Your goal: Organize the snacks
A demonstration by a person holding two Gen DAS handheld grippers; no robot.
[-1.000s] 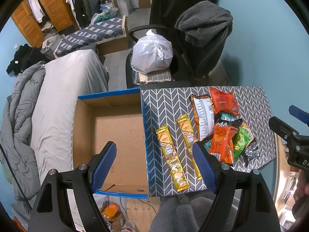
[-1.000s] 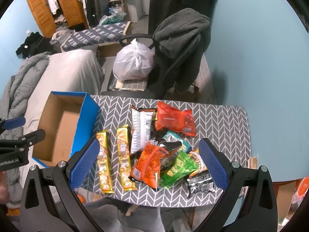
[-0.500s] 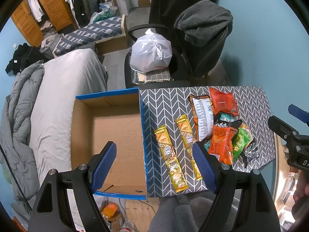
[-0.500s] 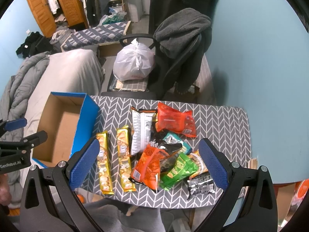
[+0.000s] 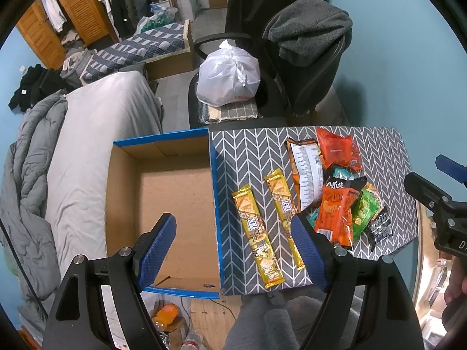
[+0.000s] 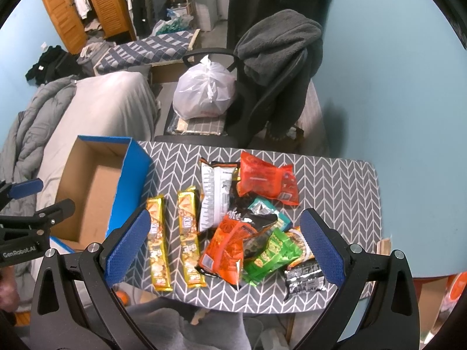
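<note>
Over the tabletop (image 6: 344, 180) both claws hang spread wide and hold nothing: the left claw (image 5: 233, 250) above the seam between the cardboard box (image 5: 175, 192) and the two gold bars (image 5: 258, 233), the right claw (image 6: 224, 248) above the heap of snack bags (image 6: 233, 245). No snack is in the box; all lie on the tabletop, the bars side by side near the box's blue wall, the bags overlapping to their right. The risk, as I judge it, lies in the heap: a claw closing there may pinch two slippery bags at once, or drag a neighbour off the near edge. The box overhangs the bed (image 5: 96, 134) side, so a heavy drop might tip it.
</note>
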